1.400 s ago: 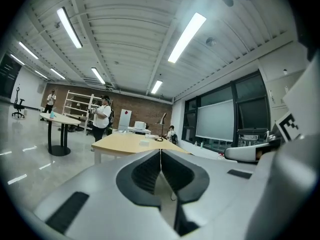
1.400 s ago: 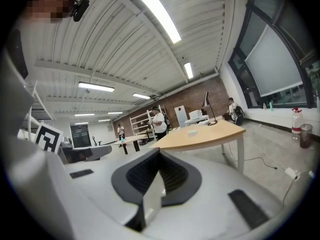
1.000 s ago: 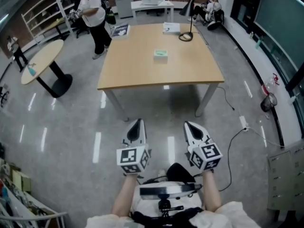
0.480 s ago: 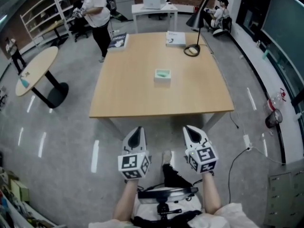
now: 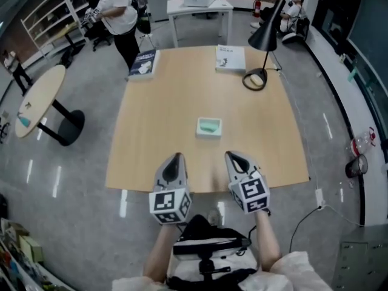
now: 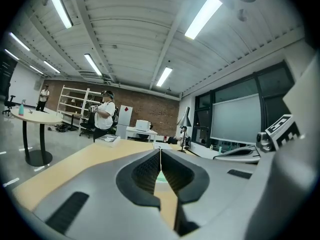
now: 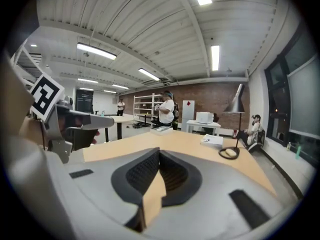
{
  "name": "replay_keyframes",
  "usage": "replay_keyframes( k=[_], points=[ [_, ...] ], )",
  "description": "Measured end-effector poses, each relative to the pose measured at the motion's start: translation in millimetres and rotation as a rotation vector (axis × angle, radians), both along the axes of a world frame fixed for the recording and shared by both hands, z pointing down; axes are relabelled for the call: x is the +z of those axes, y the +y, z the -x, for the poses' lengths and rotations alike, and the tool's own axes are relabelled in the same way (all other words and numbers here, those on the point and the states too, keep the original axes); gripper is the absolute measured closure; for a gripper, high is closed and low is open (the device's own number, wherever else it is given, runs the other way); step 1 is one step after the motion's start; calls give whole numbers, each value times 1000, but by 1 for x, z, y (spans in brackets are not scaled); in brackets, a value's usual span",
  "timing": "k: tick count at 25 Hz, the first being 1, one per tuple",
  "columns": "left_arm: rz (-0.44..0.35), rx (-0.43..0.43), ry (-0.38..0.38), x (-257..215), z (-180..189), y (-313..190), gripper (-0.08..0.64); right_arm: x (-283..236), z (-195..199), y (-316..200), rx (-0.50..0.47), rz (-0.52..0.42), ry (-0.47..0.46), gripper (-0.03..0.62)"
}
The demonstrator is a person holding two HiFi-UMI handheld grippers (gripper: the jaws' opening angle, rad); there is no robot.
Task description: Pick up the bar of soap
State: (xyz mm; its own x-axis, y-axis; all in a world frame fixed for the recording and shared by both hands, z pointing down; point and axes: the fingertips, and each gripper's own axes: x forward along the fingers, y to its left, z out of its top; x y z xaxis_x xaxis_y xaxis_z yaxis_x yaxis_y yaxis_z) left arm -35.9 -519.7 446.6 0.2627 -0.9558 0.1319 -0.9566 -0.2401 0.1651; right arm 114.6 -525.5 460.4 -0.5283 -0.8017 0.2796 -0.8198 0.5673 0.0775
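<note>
A pale green bar of soap [image 5: 210,125] lies in a white dish near the middle of the square wooden table [image 5: 151,138]. Both grippers hover over the table's near edge, short of the soap and empty. My left gripper [image 5: 174,159] is shut, its jaws meeting at the tip [image 6: 160,152]; a sliver of the green soap [image 6: 161,176] shows through the gap below. My right gripper [image 5: 233,157] is shut too, its ribbed pads closed together [image 7: 159,152]. The soap sits ahead and between the two.
A black desk lamp [image 5: 262,41] stands at the table's far right, with a booklet [image 5: 230,58] beside it and a book [image 5: 143,62] at the far left corner. A person [image 5: 121,11] stands beyond the table. A round table [image 5: 39,102] is at left.
The view has advanced toward the table. Both grippers, earlier over the floor, now reach over the table's near edge, and the soap is much closer. Jaws stayed shut.
</note>
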Motion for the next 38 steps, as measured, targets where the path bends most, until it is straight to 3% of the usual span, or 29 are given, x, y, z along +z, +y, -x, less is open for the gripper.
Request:
replay_keyframes(
  k=[7, 13, 16, 19, 23, 26, 32, 38],
  points=[
    [60, 41, -7, 23, -1, -87, 545, 25, 25, -81, -39, 88, 39, 586],
    [181, 110, -49, 80, 0, -147, 545, 68, 46, -138, -24, 190, 115, 586],
    [218, 149, -70, 98, -6, -166, 545, 91, 47, -158, -36, 237, 216, 584],
    [250, 163, -91, 112, -12, -183, 545, 116, 53, -171, -111, 296, 332, 525],
    [298, 181, -113, 131, -21, -194, 545, 147, 59, -180, -246, 294, 610, 479],
    [335, 177, -124, 142, -19, -199, 545, 161, 67, -183, -338, 280, 743, 479],
    [361, 146, -86, 150, -14, -208, 545, 183, 58, -184, -436, 299, 901, 479],
    [379, 155, -87, 157, -17, -213, 545, 189, 64, -189, -510, 289, 983, 479]
  ],
)
